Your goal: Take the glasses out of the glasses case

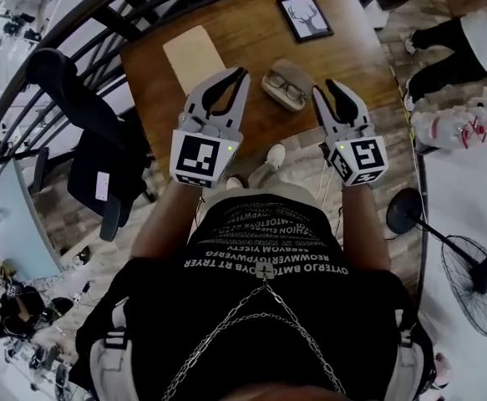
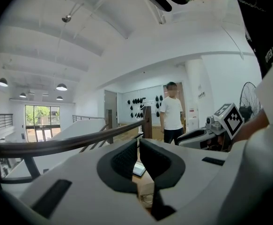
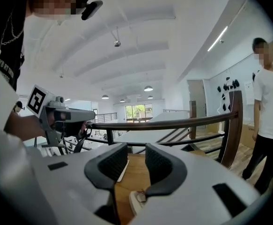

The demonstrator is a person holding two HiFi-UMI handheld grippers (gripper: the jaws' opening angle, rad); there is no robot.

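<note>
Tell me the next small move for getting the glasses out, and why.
Probably ease the right tongs forward and down toward the glasses. The case already lies open on the table with the glasses in it, just ahead and to the left of those tongs. Their jaws stand apart with nothing between them.

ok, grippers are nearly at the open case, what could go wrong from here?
The glasses case lies loose on the table; a one-sided push from the right gripper may slide it instead of freeing the glasses. The left gripper isn't bracing it yet. Pinching a lens could scratch it.
</note>
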